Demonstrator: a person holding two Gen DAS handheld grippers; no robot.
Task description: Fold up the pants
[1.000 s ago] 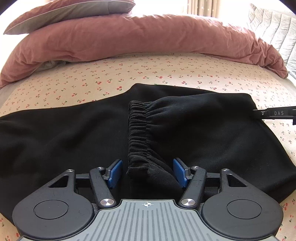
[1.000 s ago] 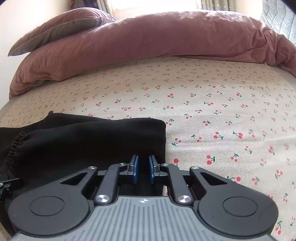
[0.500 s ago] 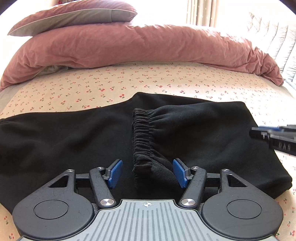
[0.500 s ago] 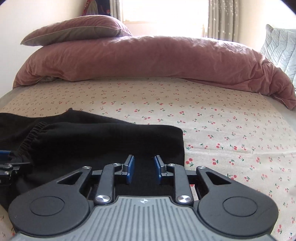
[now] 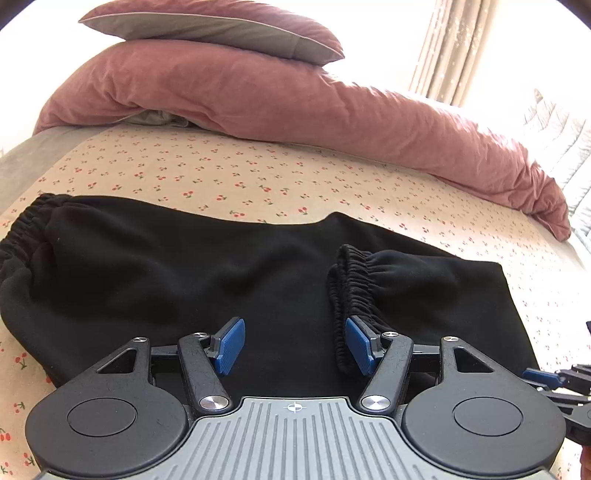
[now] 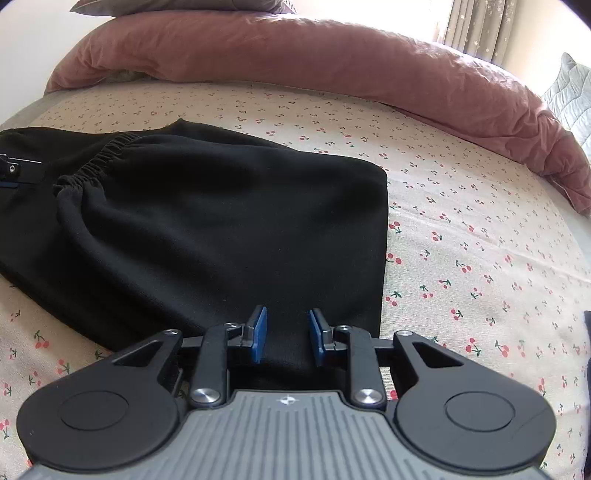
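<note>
Now, step: first fold looks laid; both grippers seem free to regrip for the next fold.
Pants (image 5: pixel 229 280): black, flat on the bed sheet (image 5: pixel 258 177), cuffs (image 5: pixel 354 288) lying on top near the pants' middle, waistband (image 5: pixel 26 225) at their far left end.
Left gripper (image 5: pixel 293 345): fingers spread wide above the pants, cuffs just beside the right pad, nothing pinched.
Right gripper (image 6: pixel 286 334): fingers a little apart, having just opened; cloth lies under them, not pinched.
Doing it well: judged, take the pants' folded edge (image 6: pixel 384 236) at both corners, lift evenly, and lay it toward the waistband so the cuffs stay tucked.
Left view only: waistband, pillow (image 5: pixel 221 26) beyond the pants.
Right view only: the folded edge's clean line, bare sheet beside it.
</note>
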